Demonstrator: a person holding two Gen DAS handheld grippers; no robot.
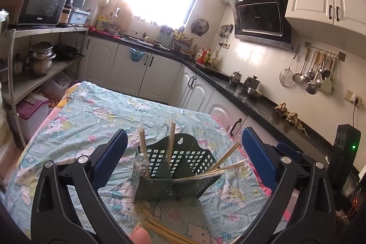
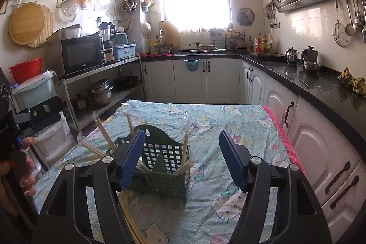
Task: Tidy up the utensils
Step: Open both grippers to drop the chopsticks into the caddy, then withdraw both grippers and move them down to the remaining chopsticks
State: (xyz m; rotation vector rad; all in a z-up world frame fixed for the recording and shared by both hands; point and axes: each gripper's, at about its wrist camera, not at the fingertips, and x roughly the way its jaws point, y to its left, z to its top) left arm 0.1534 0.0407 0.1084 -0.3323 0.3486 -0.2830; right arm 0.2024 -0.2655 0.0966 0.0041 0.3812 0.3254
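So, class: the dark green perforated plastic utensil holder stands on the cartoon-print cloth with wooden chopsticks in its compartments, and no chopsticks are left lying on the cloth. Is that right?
Not quite. The dark green perforated plastic utensil holder does hold wooden chopsticks, but loose wooden chopsticks lie on the cartoon-print cloth in front of it, as the left wrist view shows.

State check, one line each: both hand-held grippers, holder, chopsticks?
left hand-held gripper: open, holds nothing
right hand-held gripper: open, holds nothing
green utensil holder: upright on the tablecloth
chopsticks in holder: standing or leaning out
loose chopsticks: lying on cloth, in front of holder
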